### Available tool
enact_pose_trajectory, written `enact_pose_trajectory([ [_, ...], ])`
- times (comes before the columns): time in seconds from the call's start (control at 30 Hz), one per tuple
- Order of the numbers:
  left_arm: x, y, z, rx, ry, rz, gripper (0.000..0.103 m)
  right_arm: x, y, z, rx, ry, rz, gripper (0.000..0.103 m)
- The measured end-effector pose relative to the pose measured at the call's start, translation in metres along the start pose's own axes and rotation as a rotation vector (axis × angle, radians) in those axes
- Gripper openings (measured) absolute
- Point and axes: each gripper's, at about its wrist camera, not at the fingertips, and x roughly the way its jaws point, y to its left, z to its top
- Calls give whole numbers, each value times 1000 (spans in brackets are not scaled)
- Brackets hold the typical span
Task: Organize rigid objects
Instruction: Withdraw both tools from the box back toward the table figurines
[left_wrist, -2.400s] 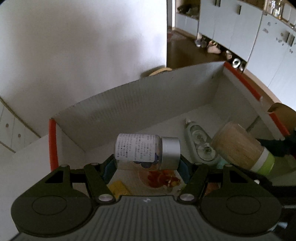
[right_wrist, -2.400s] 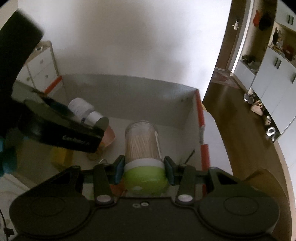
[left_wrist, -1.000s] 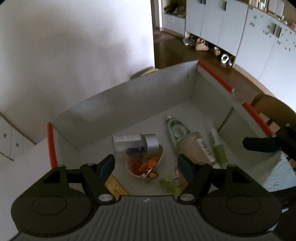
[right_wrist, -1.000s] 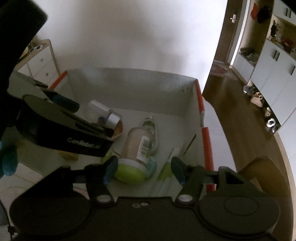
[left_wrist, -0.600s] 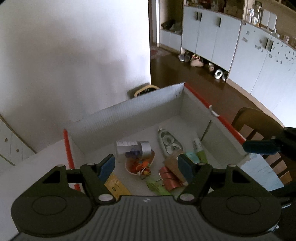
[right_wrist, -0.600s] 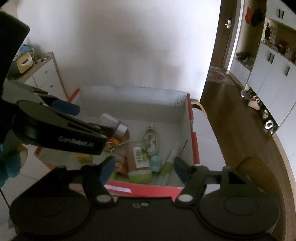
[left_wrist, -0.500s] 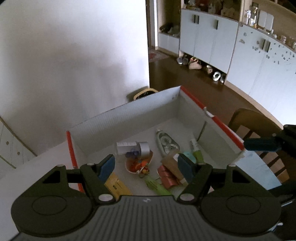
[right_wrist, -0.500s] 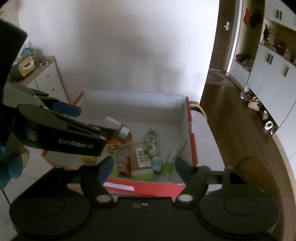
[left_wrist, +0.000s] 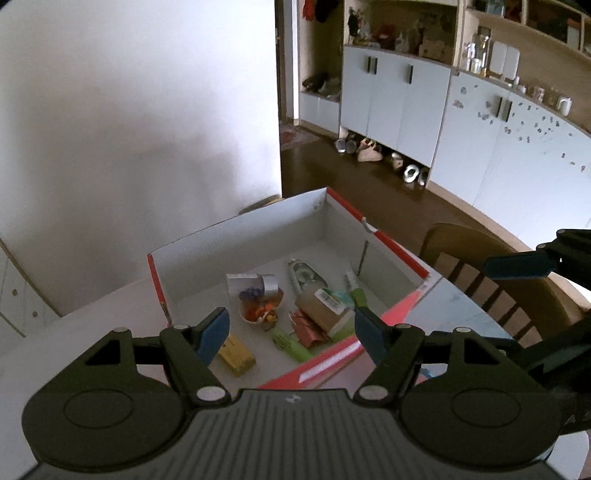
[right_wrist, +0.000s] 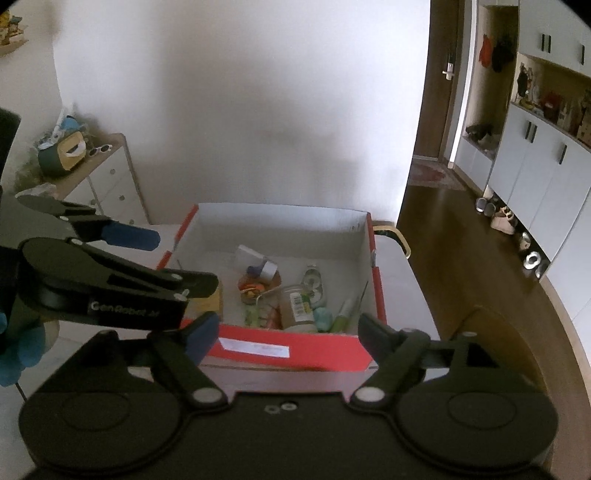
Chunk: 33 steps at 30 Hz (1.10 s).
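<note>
A red-and-white cardboard box (left_wrist: 236, 236) (right_wrist: 295, 349) sits on the white table. Inside lie a clear bottle with a silver cap (left_wrist: 251, 284) (right_wrist: 258, 264), a toothpick jar with a green lid (left_wrist: 321, 308) (right_wrist: 297, 304), a small dish of colourful bits (left_wrist: 260, 312), a tape dispenser (left_wrist: 304, 275), a green pen (left_wrist: 356, 291) and a yellow box (left_wrist: 236, 354). My left gripper (left_wrist: 291, 330) is open and empty, held high above the box's near side. My right gripper (right_wrist: 286, 328) is open and empty, above the box's front wall.
A wooden chair (left_wrist: 491, 280) stands right of the table. A white drawer unit with clutter (right_wrist: 99, 177) stands at the left by the wall. White cupboards (left_wrist: 424, 107) line the far room. The left gripper's body (right_wrist: 103, 284) crosses the right wrist view.
Both grippers let go of the bottle and the toothpick jar into the box, opened, and have pulled up and back away from it.
</note>
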Motion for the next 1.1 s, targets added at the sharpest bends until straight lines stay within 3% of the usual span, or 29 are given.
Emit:
enact_pose_trajectory([
  [0.57,-61,-10,-57,3,-114,-72,81,-61,20,-50,32,-58,40,102],
  [1.1,-63,-35,-109,-23,-144,-157,82,-85,17,-143,77,-80,31,103],
])
